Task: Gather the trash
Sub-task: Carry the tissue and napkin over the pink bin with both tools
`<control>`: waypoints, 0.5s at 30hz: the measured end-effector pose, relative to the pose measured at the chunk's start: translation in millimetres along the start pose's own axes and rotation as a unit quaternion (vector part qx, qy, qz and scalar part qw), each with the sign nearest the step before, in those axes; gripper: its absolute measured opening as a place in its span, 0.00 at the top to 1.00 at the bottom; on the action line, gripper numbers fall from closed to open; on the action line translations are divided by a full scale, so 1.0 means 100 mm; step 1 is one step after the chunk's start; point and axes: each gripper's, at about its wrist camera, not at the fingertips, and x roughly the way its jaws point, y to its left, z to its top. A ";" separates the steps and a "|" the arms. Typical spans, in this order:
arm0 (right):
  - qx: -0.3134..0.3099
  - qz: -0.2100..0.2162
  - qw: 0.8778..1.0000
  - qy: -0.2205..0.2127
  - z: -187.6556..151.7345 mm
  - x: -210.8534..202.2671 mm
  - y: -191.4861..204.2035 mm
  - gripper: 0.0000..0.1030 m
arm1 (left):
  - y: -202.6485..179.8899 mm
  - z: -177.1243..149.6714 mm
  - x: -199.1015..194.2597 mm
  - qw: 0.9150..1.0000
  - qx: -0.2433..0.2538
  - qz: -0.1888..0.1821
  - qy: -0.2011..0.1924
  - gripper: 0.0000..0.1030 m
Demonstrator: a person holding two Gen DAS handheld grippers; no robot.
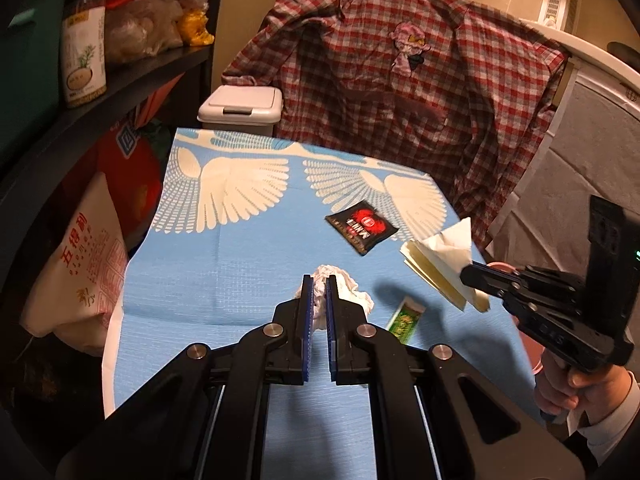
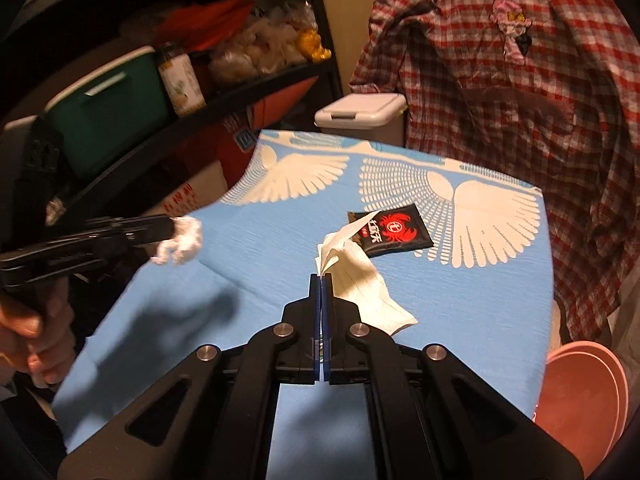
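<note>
My left gripper [image 1: 319, 280] is shut on a crumpled white tissue [image 1: 344, 300], held a little above the blue patterned cloth [image 1: 224, 264]. In the right wrist view the same gripper [image 2: 172, 227] comes in from the left with the tissue [image 2: 182, 244] at its tip. My right gripper [image 2: 321, 278] is shut on a folded sheet of lined paper [image 2: 360, 284], lifted off the cloth; the left wrist view shows that gripper [image 1: 466, 274] and paper [image 1: 440, 260] at the right. A black and red sachet [image 1: 362, 226] [image 2: 394, 232] and a green wrapper [image 1: 406, 318] lie on the cloth.
A white lidded bin [image 1: 240, 110] [image 2: 360, 118] stands behind the table's far left corner. A checked shirt [image 1: 400, 80] hangs behind the table. Dark shelves [image 2: 224, 96] with jars and bags line the left side. A pink round object [image 2: 580, 392] sits low at the right.
</note>
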 end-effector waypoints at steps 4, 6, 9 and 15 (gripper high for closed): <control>-0.008 -0.005 1.000 -0.019 0.04 -0.30 0.10 0.99 | -0.09 0.01 -0.17 1.000 -0.004 -0.006 -0.016 0.94; -0.006 -0.009 1.000 -0.026 0.04 -0.42 0.12 0.99 | -0.13 0.01 -0.23 1.000 -0.004 -0.006 -0.022 0.94; 0.016 -0.014 0.999 -0.040 0.01 -0.62 0.08 0.99 | -0.20 -0.01 -0.33 1.000 -0.001 -0.002 -0.031 0.94; 0.046 -0.033 0.996 -0.064 -0.10 -1.02 0.03 0.99 | -0.34 -0.05 -0.50 0.999 0.006 0.010 -0.045 0.94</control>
